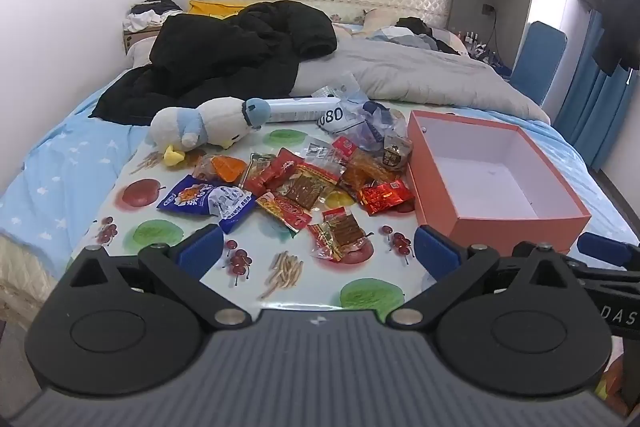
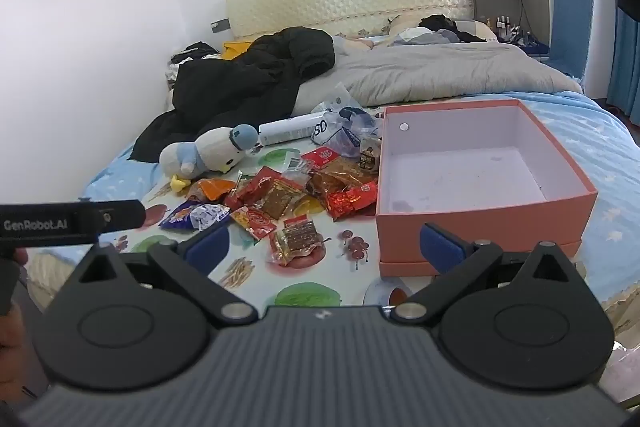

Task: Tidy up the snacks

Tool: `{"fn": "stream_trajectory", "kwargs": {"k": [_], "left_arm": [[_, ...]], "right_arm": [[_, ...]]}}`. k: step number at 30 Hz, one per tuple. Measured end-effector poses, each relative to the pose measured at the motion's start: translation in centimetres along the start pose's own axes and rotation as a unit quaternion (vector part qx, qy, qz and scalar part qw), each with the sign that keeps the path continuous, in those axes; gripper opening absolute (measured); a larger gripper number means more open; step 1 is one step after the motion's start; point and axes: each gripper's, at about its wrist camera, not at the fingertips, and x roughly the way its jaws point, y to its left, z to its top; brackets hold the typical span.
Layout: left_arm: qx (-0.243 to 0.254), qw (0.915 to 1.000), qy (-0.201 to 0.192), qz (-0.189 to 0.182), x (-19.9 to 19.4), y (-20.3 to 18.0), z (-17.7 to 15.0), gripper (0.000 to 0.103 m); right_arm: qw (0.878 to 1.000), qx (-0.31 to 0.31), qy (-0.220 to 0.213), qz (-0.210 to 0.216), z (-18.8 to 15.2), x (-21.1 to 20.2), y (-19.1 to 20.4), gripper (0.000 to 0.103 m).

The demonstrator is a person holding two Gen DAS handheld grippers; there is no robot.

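Surface: fruit-print mat (image 1: 168, 231) on bed.
Box (image 2: 472, 215): empty.
Snacks (image 1: 304, 187): all loose beside it.
Left gripper (image 1: 318, 247), right gripper (image 2: 324, 245): wide, empty.
Progress: not begun.

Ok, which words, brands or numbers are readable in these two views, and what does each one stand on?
"GenRobot.AI": black bar of the left claw's handle.
"080", first digit partly hidden: white crumpled plastic bag with dark digits.
"DAS", cut off by the frame edge: black body of the right claw.
Shiny red and blue snack packets: print too small to read.
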Motion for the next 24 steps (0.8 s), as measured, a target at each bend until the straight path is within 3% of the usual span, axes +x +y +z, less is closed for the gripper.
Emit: {"fn": "stream_trajectory", "kwargs": {"k": [24], "left_arm": [[0.001, 1.0000, -0.007, 0.001, -0.24, 0.16, 0.06, 0.103]], "right_arm": [[1.000, 0.004, -0.002, -0.001, -0.35, 0.46, 0.03, 0.103]]}}
